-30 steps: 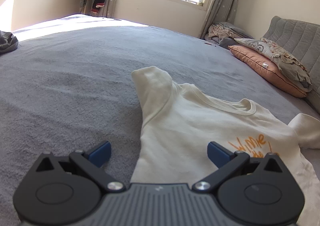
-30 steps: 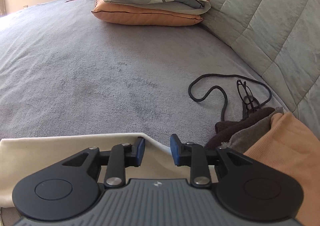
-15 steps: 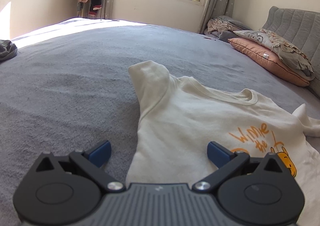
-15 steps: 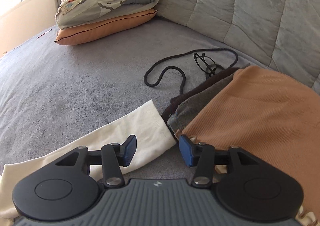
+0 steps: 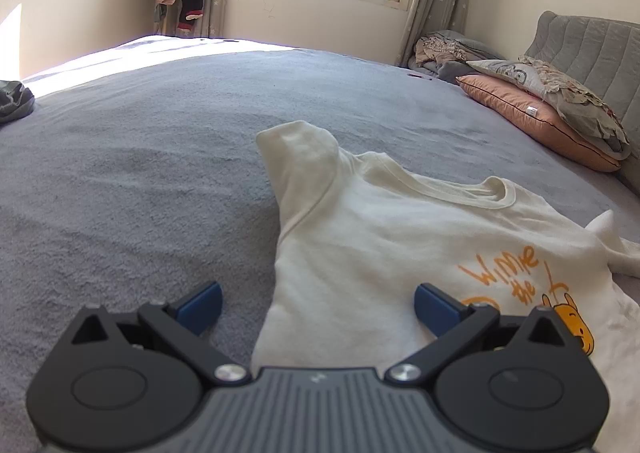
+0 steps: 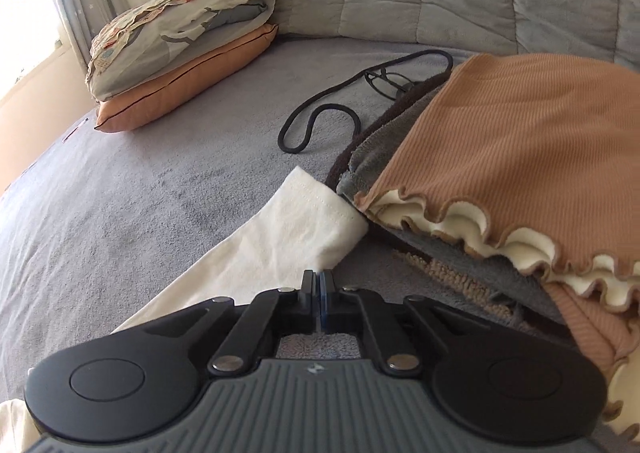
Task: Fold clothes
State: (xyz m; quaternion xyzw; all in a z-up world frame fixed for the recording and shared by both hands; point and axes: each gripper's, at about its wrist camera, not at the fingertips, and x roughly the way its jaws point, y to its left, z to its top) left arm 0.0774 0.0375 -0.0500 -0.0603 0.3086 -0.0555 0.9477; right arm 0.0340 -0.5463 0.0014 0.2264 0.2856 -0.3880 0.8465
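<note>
Cream T-shirt (image 5: 380, 253) lies face-up on the grey bed (image 5: 140, 173), centre-right of the left view, one sleeve standing up. Left gripper (image 5: 316, 307): jaws spread over its side edge. Right gripper (image 6: 320, 285): jaws pressed together at the other sleeve's (image 6: 304, 225) lower edge; whether cloth is caught cannot be told. Risk: a thin pinch could slip. Obstructions: clothes pile (image 6: 520, 141) touching the cuff; black cord (image 6: 320, 121) beyond.

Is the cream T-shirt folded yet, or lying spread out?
Spread out: the cream T-shirt lies flat, print up, both sleeves extended on the bed.
</note>
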